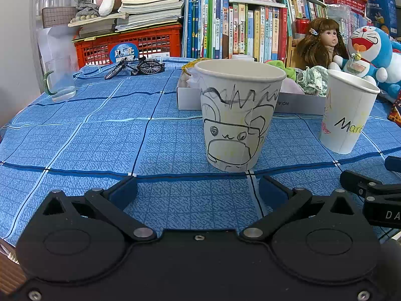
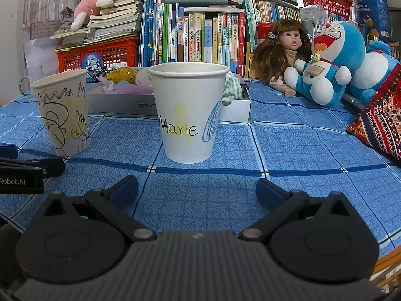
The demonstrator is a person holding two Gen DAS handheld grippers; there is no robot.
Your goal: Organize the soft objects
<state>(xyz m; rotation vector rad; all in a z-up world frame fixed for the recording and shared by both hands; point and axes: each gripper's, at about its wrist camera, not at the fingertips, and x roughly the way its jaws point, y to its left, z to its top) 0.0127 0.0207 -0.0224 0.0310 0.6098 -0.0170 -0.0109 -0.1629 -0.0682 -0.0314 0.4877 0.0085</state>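
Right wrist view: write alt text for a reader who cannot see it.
The open right gripper faces a white paper cup lettered "Marie" on a blue checked tablecloth. A scribbled cup stands left; behind lie a white box, doll and Doraemon plush.

The left gripper (image 1: 198, 190) hovered low over the blue checked tablecloth (image 1: 87, 138), fingers spread wide and empty. A scribbled paper cup (image 1: 238, 115) stood upright just ahead, a second cup (image 1: 347, 113) to its right. Behind them a white box (image 1: 190, 97) held what looked like soft cloth items.
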